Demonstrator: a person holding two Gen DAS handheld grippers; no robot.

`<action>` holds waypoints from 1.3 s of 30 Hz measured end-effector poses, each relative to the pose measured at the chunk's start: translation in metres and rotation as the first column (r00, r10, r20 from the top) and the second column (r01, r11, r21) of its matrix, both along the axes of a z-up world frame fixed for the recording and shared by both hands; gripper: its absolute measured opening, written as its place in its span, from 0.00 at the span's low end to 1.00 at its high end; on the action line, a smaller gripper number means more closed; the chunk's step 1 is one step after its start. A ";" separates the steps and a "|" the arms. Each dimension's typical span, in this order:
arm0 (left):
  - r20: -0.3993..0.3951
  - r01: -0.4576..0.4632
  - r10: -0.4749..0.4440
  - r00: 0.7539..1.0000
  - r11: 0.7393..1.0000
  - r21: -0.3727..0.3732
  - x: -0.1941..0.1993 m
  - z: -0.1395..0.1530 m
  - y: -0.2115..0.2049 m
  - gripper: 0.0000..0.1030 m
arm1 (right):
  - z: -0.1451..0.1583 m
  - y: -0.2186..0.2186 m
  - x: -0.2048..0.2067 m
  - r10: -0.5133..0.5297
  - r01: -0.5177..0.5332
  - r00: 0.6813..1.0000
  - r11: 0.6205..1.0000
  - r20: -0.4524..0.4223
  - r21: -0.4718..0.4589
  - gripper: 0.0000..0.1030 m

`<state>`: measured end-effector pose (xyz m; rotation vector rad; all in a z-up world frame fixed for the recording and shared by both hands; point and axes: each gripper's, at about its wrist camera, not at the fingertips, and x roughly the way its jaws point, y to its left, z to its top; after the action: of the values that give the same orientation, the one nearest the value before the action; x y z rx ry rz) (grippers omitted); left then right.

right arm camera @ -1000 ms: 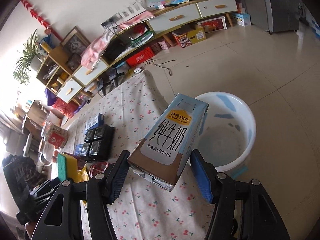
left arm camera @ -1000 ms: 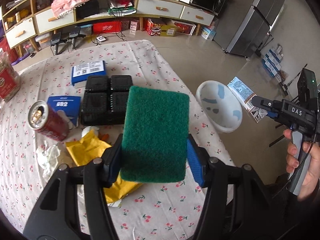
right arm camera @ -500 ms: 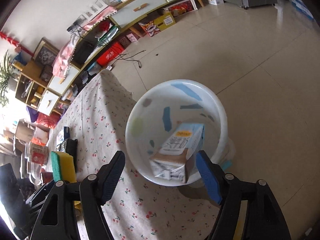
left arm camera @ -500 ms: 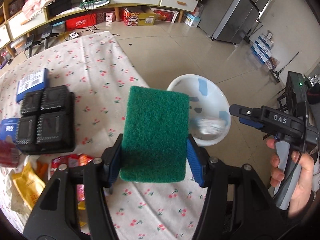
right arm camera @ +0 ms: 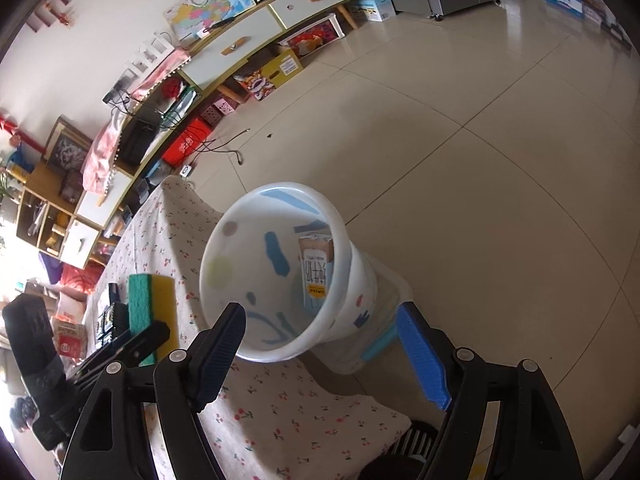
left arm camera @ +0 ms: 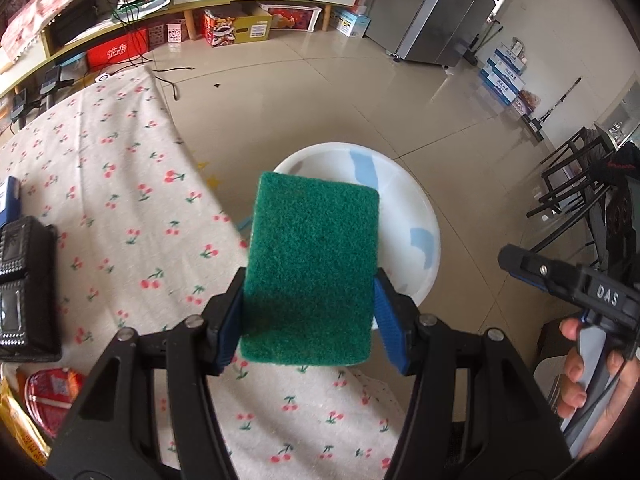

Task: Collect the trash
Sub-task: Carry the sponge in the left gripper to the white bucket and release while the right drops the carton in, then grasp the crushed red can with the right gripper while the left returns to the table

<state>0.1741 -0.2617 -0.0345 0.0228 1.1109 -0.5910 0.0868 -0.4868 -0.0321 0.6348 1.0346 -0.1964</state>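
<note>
My left gripper (left arm camera: 308, 308) is shut on a green-and-yellow sponge (left arm camera: 312, 272) and holds it above the table's edge, in front of the white trash bin (left arm camera: 424, 216). The right wrist view shows the same sponge (right arm camera: 152, 300) at the left. My right gripper (right arm camera: 322, 320) hangs over the bin (right arm camera: 360, 280) with its jaws opening and nothing between them. A milk carton (right arm camera: 316, 272) stands inside the bin against its wall. The left wrist view shows the right gripper (left arm camera: 560, 276) at the right, held by a hand (left arm camera: 580, 380).
A cherry-print cloth (left arm camera: 120, 184) covers the table. On it at the left lie a black tray (left arm camera: 24, 288), a red packet (left arm camera: 48, 396) and a yellow wrapper (left arm camera: 16, 420). Black chairs (left arm camera: 572, 184) stand at the right, with tiled floor around the bin.
The right gripper opened and the milk carton dropped into the bin. The left gripper carried the sponge from above the table's clutter towards the table edge beside the bin.
</note>
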 end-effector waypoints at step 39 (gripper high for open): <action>0.117 -0.205 0.200 0.973 0.978 0.028 -0.033 0.033 0.131 0.91 | 0.024 0.062 0.011 0.118 -0.113 0.992 0.988 0.041 -0.103 0.81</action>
<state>0.1409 -0.1311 -0.0012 -0.0216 0.9999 -0.3800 0.0978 -0.4245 -0.0078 0.4843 1.0068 -0.1309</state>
